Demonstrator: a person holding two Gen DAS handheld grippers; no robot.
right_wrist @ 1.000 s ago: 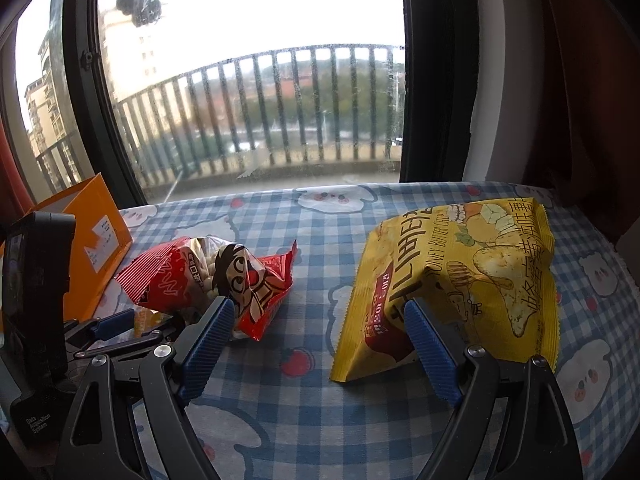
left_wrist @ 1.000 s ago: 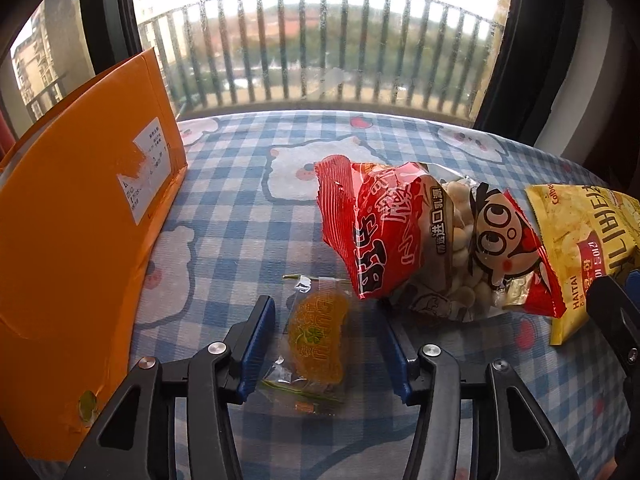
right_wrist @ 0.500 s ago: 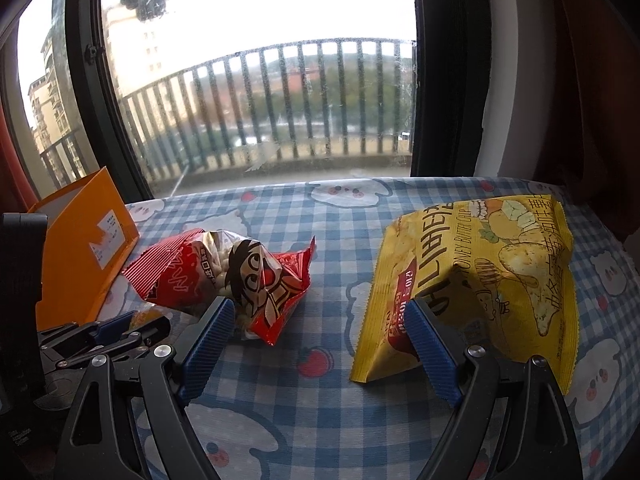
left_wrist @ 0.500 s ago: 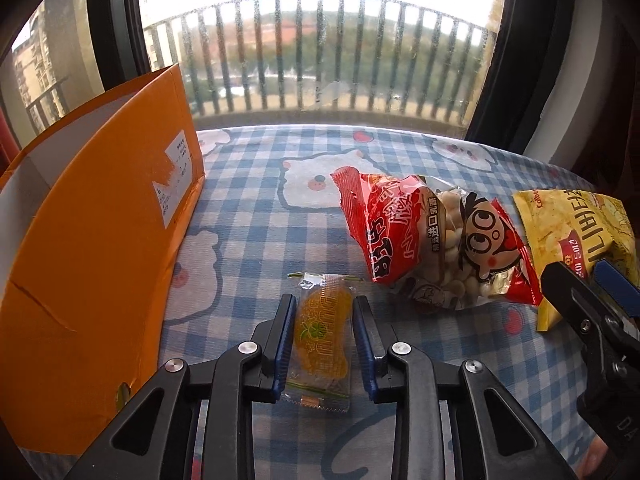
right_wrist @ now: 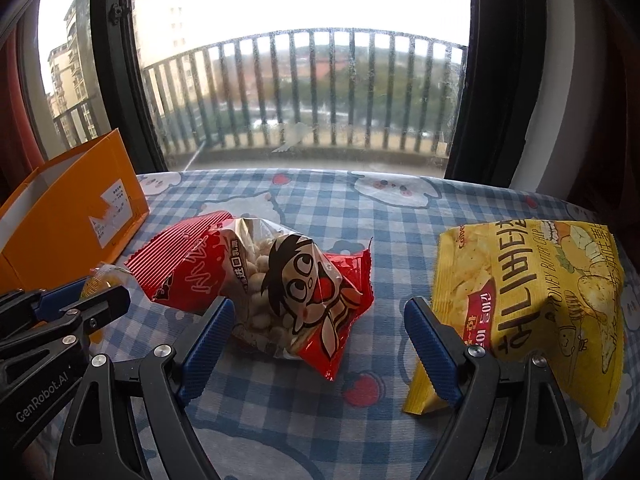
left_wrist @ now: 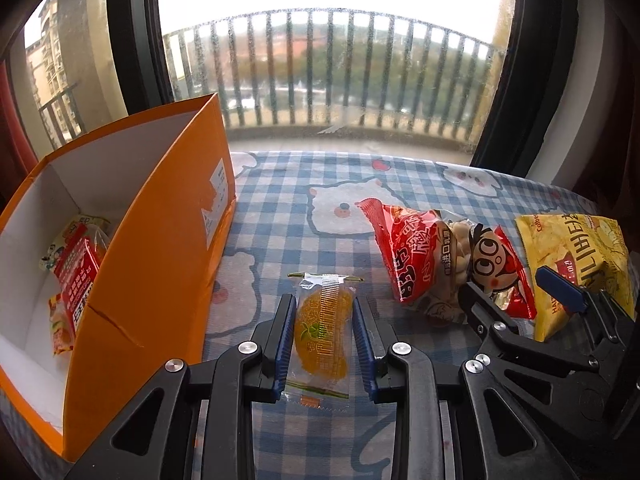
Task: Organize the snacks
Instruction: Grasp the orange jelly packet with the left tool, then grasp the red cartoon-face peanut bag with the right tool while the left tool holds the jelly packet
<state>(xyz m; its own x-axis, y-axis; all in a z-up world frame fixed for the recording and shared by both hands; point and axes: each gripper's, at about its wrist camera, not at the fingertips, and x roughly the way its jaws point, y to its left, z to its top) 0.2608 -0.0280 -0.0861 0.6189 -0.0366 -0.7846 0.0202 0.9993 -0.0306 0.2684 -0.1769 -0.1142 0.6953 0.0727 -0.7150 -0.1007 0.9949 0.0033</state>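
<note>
My left gripper [left_wrist: 322,322] is shut on a small clear packet of orange jelly [left_wrist: 320,330], held a little above the checked tablecloth. To its left stands an open orange box [left_wrist: 160,248] with a few snack packs [left_wrist: 74,276] inside. A red bag with a cartoon face [left_wrist: 448,264] lies to the right, a yellow chip bag [left_wrist: 580,260] beyond it. In the right wrist view my right gripper [right_wrist: 316,328] is open over the red bag's [right_wrist: 272,276] right end; its right finger lies against the yellow bag [right_wrist: 532,280]. The left gripper [right_wrist: 72,312] shows at the far left.
The table [right_wrist: 320,200] has a blue-and-white checked cloth with cartoon prints and ends at a window [right_wrist: 300,80] with a railing outside. The orange box [right_wrist: 76,216] stands at the table's left side. Dark window frames rise left and right.
My left gripper closed on the jelly packet and lifted it off the cloth, so the box's inside came into view. My right gripper moved left, from the yellow bag toward the red bag.
</note>
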